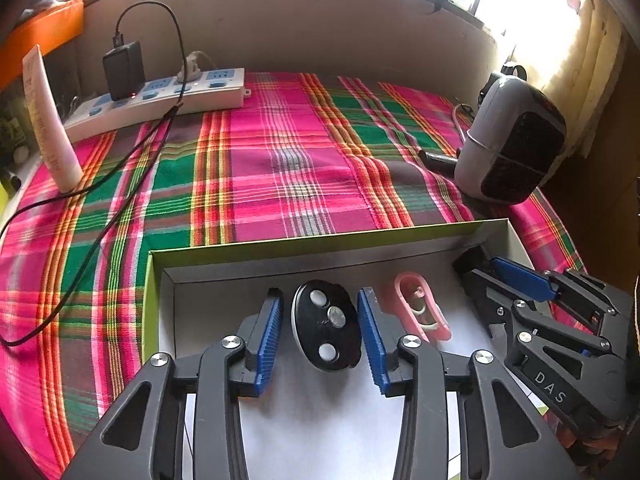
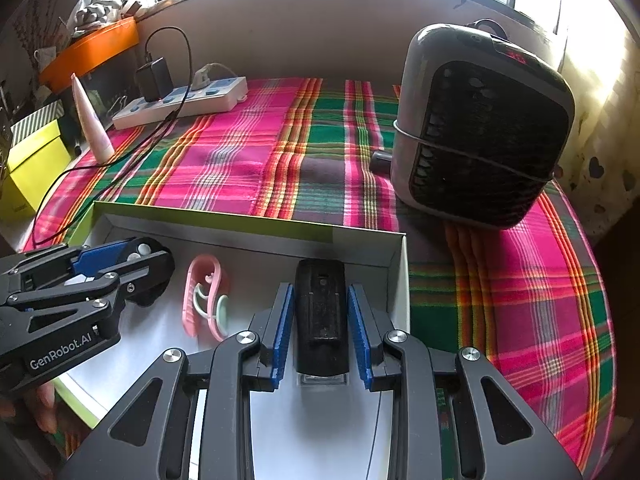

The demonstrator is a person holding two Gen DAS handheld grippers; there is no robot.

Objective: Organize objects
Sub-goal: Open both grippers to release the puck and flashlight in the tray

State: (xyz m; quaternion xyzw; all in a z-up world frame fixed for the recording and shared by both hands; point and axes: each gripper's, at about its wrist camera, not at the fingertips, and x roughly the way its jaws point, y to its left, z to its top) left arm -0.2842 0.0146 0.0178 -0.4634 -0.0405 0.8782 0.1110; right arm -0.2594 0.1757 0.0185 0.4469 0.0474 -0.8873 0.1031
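Left wrist view: white box point(image 1: 168, 280) with green outer sides lay at the near edge of the table, on a pink-and-green plaid cloth point(image 1: 280, 152). Left gripper point(image 1: 320, 332) was inside the box, fingers apart, one on each side of a black oval disc point(image 1: 326, 326) with three round studs; whether the pads touched it could not be told. Pink clip point(image 1: 418, 306) lay on the box floor just right of the disc. Right gripper point(image 1: 520, 280) was at the box's right wall.

Right wrist view: right gripper point(image 2: 320, 328) stood with fingers apart, flanking a black block point(image 2: 320, 312) beside the box's right wall; small gaps showed on both sides.

Surroundings: grey fan heater point(image 2: 480, 128) at the far right of the table, well clear of the box; white power strip point(image 1: 160, 100) with a black charger point(image 1: 124, 68) at the far left corner, its black cable point(image 1: 100, 236) trailing across the cloth toward the left edge; pale tube point(image 1: 48, 128) standing cap-down near the left edge.
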